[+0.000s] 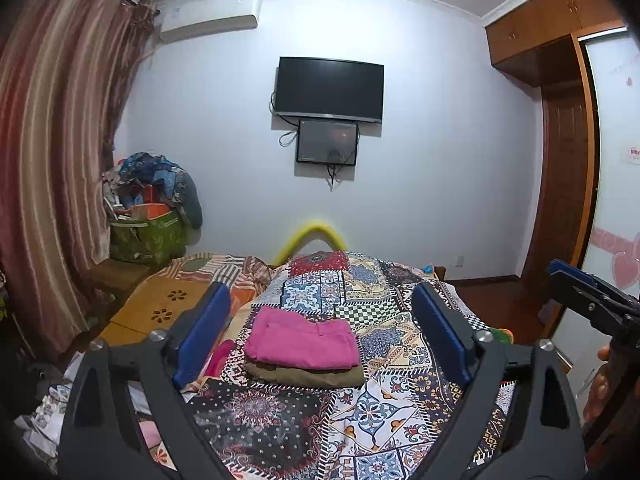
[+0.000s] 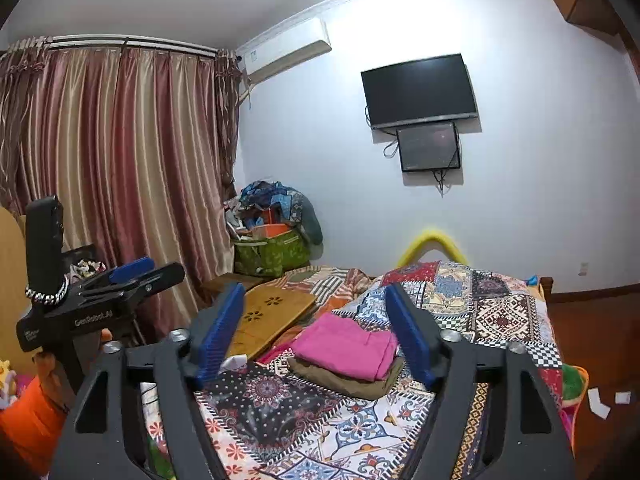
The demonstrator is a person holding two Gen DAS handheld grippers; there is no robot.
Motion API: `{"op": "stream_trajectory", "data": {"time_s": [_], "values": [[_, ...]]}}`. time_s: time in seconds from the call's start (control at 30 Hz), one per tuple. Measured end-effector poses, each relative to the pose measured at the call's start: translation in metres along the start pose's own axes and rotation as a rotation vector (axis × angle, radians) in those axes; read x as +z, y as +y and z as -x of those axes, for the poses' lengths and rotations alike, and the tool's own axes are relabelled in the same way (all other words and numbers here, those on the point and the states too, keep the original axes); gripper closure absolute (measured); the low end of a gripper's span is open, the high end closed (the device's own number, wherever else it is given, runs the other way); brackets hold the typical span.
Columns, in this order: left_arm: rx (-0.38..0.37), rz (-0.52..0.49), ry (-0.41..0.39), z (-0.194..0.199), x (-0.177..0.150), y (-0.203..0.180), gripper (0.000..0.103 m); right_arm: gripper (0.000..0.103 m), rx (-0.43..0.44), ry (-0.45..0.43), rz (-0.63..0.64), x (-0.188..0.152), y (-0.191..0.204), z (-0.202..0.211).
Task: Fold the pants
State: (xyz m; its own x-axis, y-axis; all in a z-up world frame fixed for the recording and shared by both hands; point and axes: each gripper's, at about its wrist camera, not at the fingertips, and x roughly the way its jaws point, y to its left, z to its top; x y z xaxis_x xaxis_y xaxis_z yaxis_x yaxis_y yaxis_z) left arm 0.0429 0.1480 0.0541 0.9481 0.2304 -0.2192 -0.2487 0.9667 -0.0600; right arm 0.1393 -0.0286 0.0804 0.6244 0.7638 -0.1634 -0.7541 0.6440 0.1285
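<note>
Curtains (image 1: pixel 52 152) in striped pink and cream were recorded at the far left, followed by a heaped green bag (image 1: pixel 148 236) in the corner and a wooden lap table (image 1: pixel 160 308) on the near side of the bed. Left gripper (image 1: pixel 320 332) was logged next, its blue pads spread wide, nothing held or touched, raised above the patchwork bedspread (image 1: pixel 380 400). Framed between those pads, the pink pants (image 1: pixel 302 340) were noted as already folded into a flat rectangle and laid on top of a folded olive garment (image 1: pixel 320 376), the stack resting mid-bed. The fabric was judged soft, light and limp, liable to slump or unfold if pinched at one layer only; a grasp across all layers at a folded edge or corner was judged soundest, and little of the folding appeared to remain. A wall television (image 1: pixel 330 88) was entered above, with a smaller screen (image 1: pixel 326 142) beneath it. Right gripper (image 2: pixel 316 336) was listed last, likewise spread wide and empty, held off the bedspread just short of the stack. A wooden wardrobe (image 1: pixel 560 160) closed the right side.
</note>
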Motion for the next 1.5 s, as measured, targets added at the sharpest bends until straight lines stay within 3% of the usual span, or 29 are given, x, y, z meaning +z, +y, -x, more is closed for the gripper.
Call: {"op": "stream_trajectory", "data": {"time_s": [0.3,0.6,1.5], "values": [[0.014,-0.004,-0.019,0.02,-0.021,-0.007,0.0,0.002,-0.057,-0.018,0.001,-0.013,0.004,0.014],[0.006,0.013,-0.009,0.017,-0.03,-0.009,0.0,0.0,-0.097,-0.027,-0.003,-0.021,0.003,0.025],[-0.018,-0.012,-0.02,0.016,-0.033,-0.02,0.0,0.0,-0.108,-0.015,-0.007,-0.022,-0.001,0.031]]}}
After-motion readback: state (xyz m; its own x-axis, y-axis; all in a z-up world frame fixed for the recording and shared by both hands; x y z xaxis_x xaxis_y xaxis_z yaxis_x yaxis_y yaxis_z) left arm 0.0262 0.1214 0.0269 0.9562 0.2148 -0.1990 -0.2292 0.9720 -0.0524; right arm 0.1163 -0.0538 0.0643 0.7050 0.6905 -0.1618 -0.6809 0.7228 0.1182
